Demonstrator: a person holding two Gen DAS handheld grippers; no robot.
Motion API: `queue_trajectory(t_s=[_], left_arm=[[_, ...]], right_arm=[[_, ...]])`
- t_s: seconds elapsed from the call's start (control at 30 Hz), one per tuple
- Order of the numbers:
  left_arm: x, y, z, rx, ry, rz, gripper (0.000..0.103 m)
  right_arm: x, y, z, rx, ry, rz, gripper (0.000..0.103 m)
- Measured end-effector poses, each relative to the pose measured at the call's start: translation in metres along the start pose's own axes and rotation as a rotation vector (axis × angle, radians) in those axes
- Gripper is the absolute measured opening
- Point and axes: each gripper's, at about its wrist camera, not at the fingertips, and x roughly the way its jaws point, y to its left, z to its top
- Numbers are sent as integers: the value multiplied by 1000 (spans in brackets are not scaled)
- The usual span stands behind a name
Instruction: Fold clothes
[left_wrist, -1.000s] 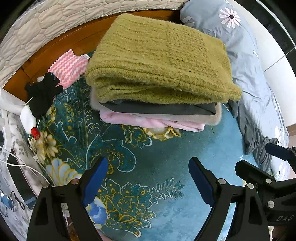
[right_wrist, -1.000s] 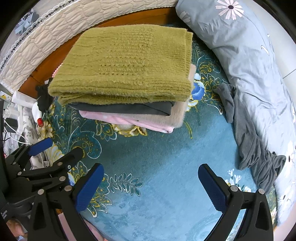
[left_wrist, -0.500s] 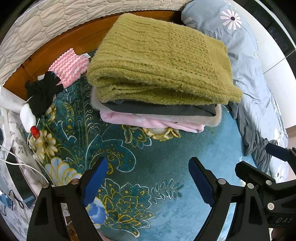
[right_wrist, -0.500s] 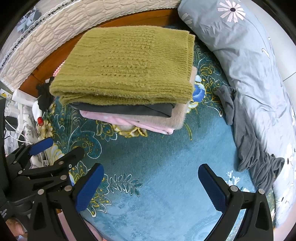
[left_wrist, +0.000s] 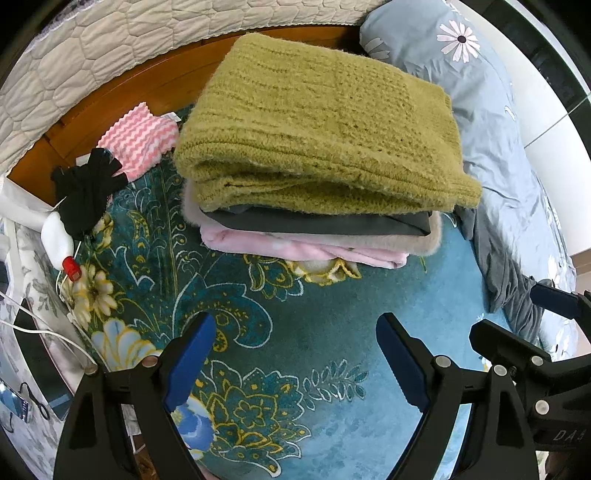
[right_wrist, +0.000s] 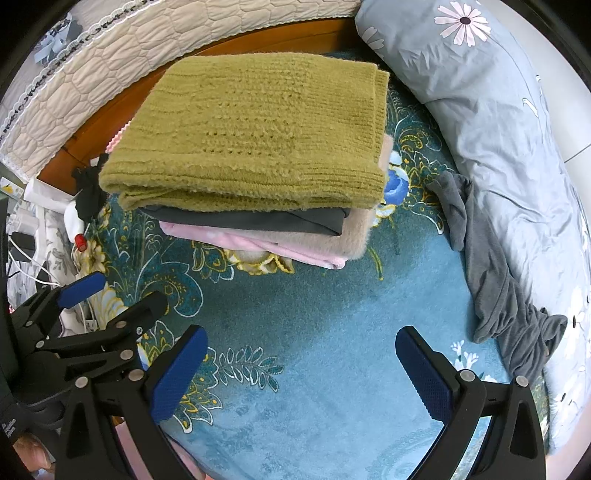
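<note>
A folded olive knit sweater (left_wrist: 321, 136) tops a stack of folded clothes: a dark grey garment (left_wrist: 317, 223), a beige fuzzy one (left_wrist: 424, 242) and a pink one (left_wrist: 295, 247). The stack (right_wrist: 255, 140) lies on a teal floral blanket (left_wrist: 314, 332). A crumpled grey garment (right_wrist: 491, 280) lies unfolded at the right, against the duvet. My left gripper (left_wrist: 295, 350) is open and empty, hovering in front of the stack. My right gripper (right_wrist: 301, 363) is open and empty, beside it to the right.
A grey daisy-print duvet (right_wrist: 480, 92) runs along the right. A quilted headboard (left_wrist: 110, 48) and wooden ledge (left_wrist: 110, 103) lie behind. A pink zigzag cloth (left_wrist: 138, 138), black glove (left_wrist: 86, 184), white bottle (left_wrist: 57, 238), cables and a phone (left_wrist: 33, 354) sit at the left.
Both grippers have drifted slightly; the stack sits a little lower in the views. Nothing was taken hold of or let go.
</note>
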Motion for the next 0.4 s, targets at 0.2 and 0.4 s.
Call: queue_trajectory(t_s=[0.2, 0.4], left_arm=[[-2, 1, -3, -2, -6, -4, 89], [-2, 3, -3, -27, 0, -40, 89]], right_arm=[[-1, 0, 1, -4, -2, 3, 103], [-2, -1, 3, 7, -5, 11, 103]])
